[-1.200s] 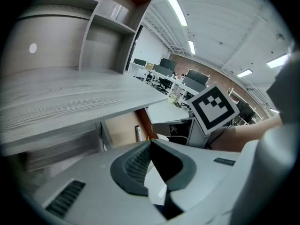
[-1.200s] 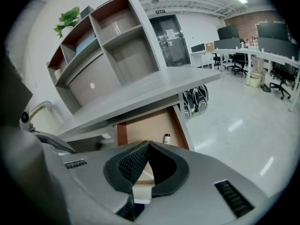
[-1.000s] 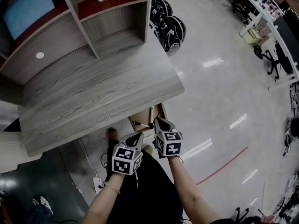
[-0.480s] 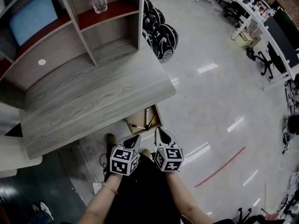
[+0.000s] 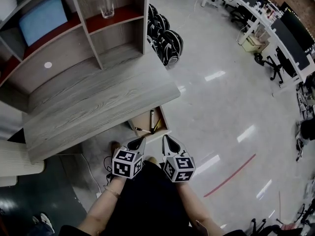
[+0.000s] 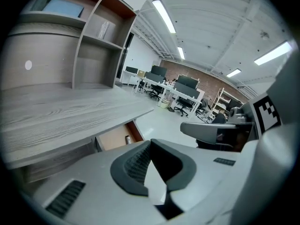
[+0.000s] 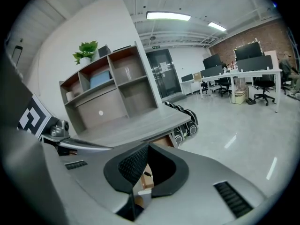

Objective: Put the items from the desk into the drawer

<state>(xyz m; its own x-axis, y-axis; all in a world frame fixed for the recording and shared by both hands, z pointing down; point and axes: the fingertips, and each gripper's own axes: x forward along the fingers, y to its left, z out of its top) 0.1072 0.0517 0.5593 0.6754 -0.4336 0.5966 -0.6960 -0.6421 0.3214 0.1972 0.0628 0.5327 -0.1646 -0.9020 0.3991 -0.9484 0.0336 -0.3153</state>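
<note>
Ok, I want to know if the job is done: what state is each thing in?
Drawer: open, pens inside.
Desk: top bare.
Glass: upright on shelf.
Left gripper: shut, empty.
Right gripper: shut, empty.

At lower centre, the grey left gripper (image 5: 140, 140) and right gripper (image 5: 167, 139) each bore a black-and-white marker cube, with dark ribbed pads (image 6: 136, 165). The person wore black clothing (image 5: 147, 195) and a thin wristband (image 5: 112, 192).

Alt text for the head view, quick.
The left gripper and right gripper, both shut and empty, are side by side before the open drawer under the grey desk. Small items lie in the drawer; a glass stands on the shelf.
</note>
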